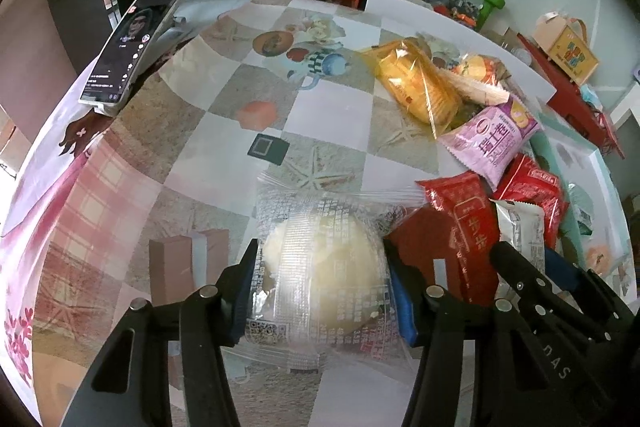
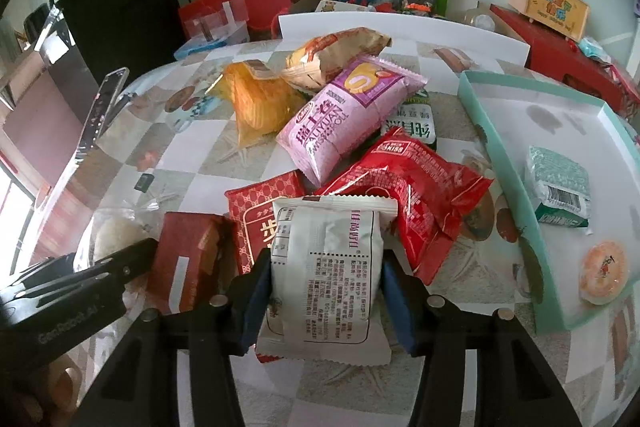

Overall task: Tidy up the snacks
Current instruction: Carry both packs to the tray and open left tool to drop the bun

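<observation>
Under me spreads the round tabletop (image 1: 340, 131) with its glossy checkered cloth of beige and white squares. At its right side sits my shallow mint-green cardboard tray (image 2: 496, 163), holding a green-patterned white packet (image 2: 560, 183) and a small round orange-topped cup (image 2: 602, 273). Left of the tray the snacks lie heaped: a pink Swiss-roll bag (image 2: 344, 123) on top, a crinkled red foil bag (image 2: 412, 187) below it, a clear yellow bag (image 2: 256, 103) behind, and a flat red packet with gold lettering (image 2: 260, 219) nearest me. A phone (image 1: 132, 43) leans at the tabletop's left edge. My right claw (image 2: 324, 287) is clamped on a white printed snack packet (image 2: 328, 267), blue pads pressing both its sides. My left claw (image 1: 320, 291) grips a clear-wrapped pale round bun (image 1: 324, 267), which rests low over the cloth beside the red packet.
</observation>
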Motion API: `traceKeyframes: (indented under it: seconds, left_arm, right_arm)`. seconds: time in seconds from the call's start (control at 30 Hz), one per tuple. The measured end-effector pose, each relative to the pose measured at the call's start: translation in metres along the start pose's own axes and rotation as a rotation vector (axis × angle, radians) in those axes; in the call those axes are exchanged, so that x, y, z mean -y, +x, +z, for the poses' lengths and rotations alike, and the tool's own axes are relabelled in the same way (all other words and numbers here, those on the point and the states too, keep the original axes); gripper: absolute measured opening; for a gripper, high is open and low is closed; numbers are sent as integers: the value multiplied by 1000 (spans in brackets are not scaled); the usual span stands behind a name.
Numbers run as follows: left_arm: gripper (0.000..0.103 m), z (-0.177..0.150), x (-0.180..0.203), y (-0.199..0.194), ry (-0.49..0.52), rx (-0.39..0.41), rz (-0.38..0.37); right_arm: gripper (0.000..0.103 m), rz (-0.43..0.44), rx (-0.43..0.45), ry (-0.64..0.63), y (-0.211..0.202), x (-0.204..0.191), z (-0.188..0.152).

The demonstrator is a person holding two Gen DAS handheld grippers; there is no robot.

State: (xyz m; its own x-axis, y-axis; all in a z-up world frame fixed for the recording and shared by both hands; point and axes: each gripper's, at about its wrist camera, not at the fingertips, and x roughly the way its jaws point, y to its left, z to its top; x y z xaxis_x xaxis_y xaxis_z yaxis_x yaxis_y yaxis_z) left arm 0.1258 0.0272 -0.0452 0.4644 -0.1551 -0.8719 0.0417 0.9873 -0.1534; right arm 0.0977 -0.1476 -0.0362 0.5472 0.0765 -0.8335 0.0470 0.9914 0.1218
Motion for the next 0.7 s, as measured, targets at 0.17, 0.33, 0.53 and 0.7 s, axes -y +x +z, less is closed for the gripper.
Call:
traceKeyframes:
  seconds: [0.17, 0.33, 0.53, 0.7]
  left_arm:
    - [57, -2, 2, -2, -8, 23, -5]
    - [57, 0, 4, -11, -7, 55, -16]
    - [57, 4, 11, -22, 5, 88, -31]
    - [57, 6, 23, -28, 30, 110, -50]
  right_arm:
    - [55, 13, 20, 6, -8, 1, 2]
    - [55, 25, 46, 4, -18, -1, 4]
    - [55, 40, 91, 8, -37, 1, 8]
    - [55, 39, 128, 22, -50, 6, 11]
